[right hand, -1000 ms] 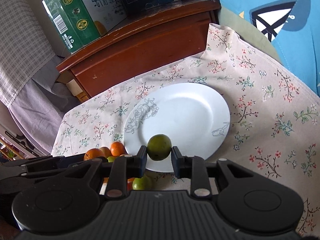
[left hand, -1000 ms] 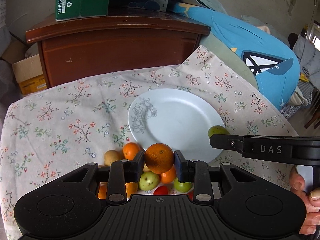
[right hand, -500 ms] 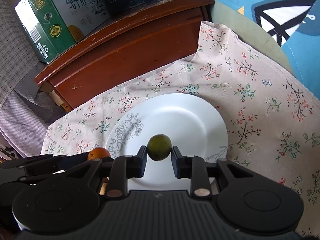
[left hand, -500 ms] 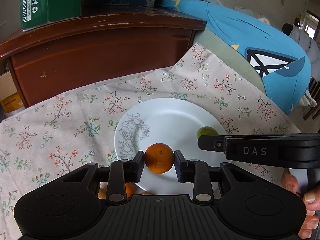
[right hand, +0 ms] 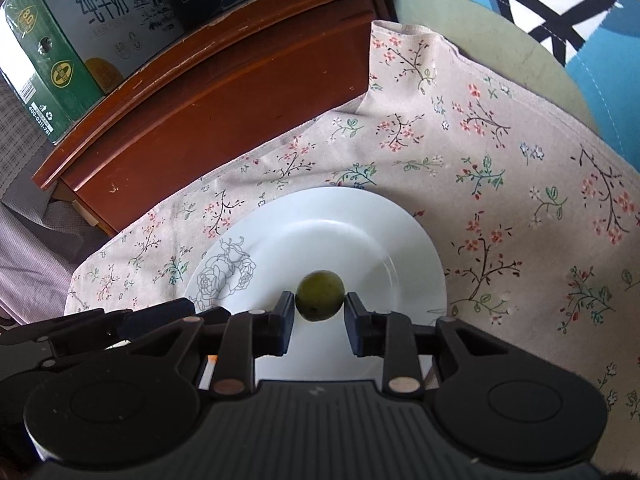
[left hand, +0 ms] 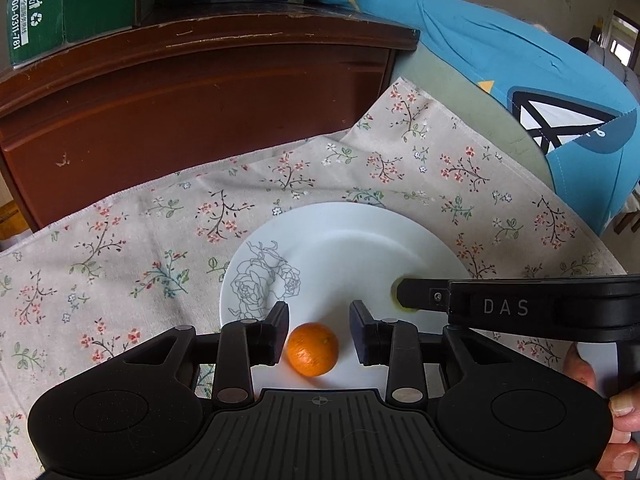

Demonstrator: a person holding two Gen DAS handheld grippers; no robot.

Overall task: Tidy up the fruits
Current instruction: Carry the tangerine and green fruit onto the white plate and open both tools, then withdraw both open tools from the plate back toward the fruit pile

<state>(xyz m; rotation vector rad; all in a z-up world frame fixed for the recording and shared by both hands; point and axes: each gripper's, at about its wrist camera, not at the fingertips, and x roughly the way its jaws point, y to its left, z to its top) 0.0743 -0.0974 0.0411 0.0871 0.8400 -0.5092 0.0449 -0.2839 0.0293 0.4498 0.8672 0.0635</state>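
Note:
A white plate (left hand: 352,240) with a grey rose print lies on the flowered cloth; it also shows in the right wrist view (right hand: 320,232). My left gripper (left hand: 319,332) is open, and an orange (left hand: 313,349) sits on the plate's near part between its fingers, touching neither. My right gripper (right hand: 320,312) is shut on a green fruit (right hand: 320,296) just above the plate. In the left wrist view the right gripper's finger hides most of that fruit (left hand: 397,300).
A dark wooden cabinet (left hand: 192,92) stands behind the cloth with a green carton (right hand: 60,48) on top. A blue cushion (left hand: 520,80) lies at the back right. The cloth (right hand: 520,200) slopes off to the right.
Both grippers moved forward over the plate. The left gripper opened and let the orange down onto the plate. The right gripper still holds the green fruit, lower now.

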